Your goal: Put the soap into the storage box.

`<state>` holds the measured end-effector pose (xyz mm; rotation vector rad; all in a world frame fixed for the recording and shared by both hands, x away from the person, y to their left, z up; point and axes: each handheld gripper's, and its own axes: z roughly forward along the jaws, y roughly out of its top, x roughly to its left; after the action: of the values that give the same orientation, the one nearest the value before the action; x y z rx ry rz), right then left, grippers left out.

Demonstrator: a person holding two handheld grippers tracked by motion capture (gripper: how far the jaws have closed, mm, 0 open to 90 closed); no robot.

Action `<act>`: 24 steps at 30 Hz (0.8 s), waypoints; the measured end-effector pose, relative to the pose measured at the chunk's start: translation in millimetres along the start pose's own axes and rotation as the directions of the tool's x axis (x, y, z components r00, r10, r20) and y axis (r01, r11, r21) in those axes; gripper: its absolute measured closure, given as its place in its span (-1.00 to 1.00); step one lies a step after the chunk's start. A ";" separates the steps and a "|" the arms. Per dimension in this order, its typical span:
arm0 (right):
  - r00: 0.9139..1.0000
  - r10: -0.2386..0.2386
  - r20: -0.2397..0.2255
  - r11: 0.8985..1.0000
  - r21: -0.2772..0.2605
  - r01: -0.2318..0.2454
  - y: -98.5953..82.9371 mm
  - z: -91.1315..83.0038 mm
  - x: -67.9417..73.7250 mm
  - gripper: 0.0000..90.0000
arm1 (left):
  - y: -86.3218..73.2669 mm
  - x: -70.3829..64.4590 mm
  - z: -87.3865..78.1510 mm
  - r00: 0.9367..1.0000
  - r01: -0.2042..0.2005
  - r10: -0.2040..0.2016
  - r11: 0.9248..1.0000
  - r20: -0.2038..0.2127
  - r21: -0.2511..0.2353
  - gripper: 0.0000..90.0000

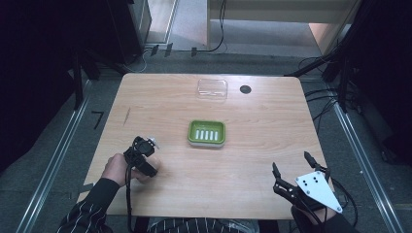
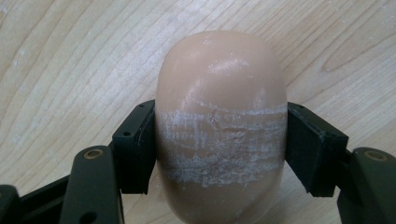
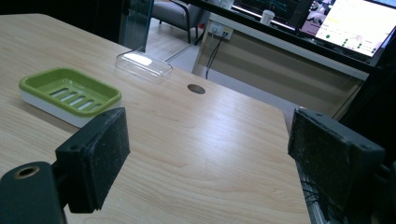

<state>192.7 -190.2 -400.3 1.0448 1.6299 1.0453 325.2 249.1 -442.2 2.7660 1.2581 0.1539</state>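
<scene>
A peach-coloured oval bar of soap (image 2: 219, 84) with white scuff marks across its middle sits between the jaws of my left gripper (image 2: 219, 144), which is shut on its two sides. In the high view the left gripper (image 1: 141, 154) points down at the front left of the wooden table (image 1: 165, 104). My right gripper (image 1: 290, 161) hovers open over the table's front right corner with nothing between its pads (image 3: 105, 151). A green soap dish (image 1: 206, 132) with a slotted floor stands at the table's middle, apart from both grippers.
A clear plastic lid (image 1: 212, 89) lies at the far edge, with a dark round cable hole (image 1: 245, 89) to its right. From the right gripper view the soap dish (image 3: 70, 91) is to the left, with the lid (image 3: 144, 65) behind it.
</scene>
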 end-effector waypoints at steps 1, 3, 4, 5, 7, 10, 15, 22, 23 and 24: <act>1.000 -0.001 0.001 1.000 -0.002 0.001 0.0 -0.1 -0.4 -0.70 | 0.6 -1.3 -0.8 1.000 -0.012 0.012 1.000 -0.004 0.006 -0.25; 1.000 0.003 -0.001 1.000 0.001 -0.003 0.1 -0.7 0.4 -0.70 | 1.2 -3.5 -1.7 1.000 -0.017 0.017 1.000 -0.003 0.002 -0.25; 1.000 0.002 -0.001 1.000 0.001 -0.002 0.1 -0.7 0.6 -0.70 | 2.0 -4.5 -2.5 1.000 -0.026 0.026 1.000 0.001 -0.001 -0.25; 1.000 -0.003 0.000 1.000 -0.001 0.003 0.1 -0.3 0.6 -0.70 | 3.0 -5.0 -3.8 0.999 -0.032 0.032 0.999 0.000 0.001 -0.25; 1.000 -0.001 0.000 1.000 0.000 0.001 0.1 -0.1 0.4 -0.70 | 4.9 -6.6 -7.0 0.999 -0.050 0.050 0.999 -0.001 -0.007 -0.25; 1.000 -0.001 0.000 1.000 0.000 0.001 0.1 -0.1 0.1 -0.70 | 7.5 -7.6 -11.9 0.998 -0.061 0.061 0.998 -0.003 -0.020 -0.25; 1.000 -0.002 0.000 1.000 0.001 0.002 0.2 -0.1 0.6 -0.70 | 13.4 -8.9 -15.5 0.996 -0.091 0.091 0.995 0.007 -0.035 -0.25; 1.000 0.003 -0.001 1.000 0.002 -0.003 0.1 -0.3 0.5 -0.70 | 24.5 -14.1 -15.2 0.990 -0.139 0.139 0.990 0.008 -0.032 -0.25; 1.000 -0.002 0.001 1.000 0.001 0.002 0.1 -0.1 0.4 -0.70 | 26.6 -15.1 -16.1 0.988 -0.152 0.152 0.988 0.002 -0.032 -0.25; 1.000 -0.002 0.001 1.000 0.001 0.002 0.1 0.0 0.4 -0.70 | 28.2 -15.9 -16.9 0.988 -0.156 0.156 0.987 0.001 -0.029 -0.25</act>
<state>192.7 -189.8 -400.3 1.0443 1.6306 1.0431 333.6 219.4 -422.6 2.8373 1.0298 0.1777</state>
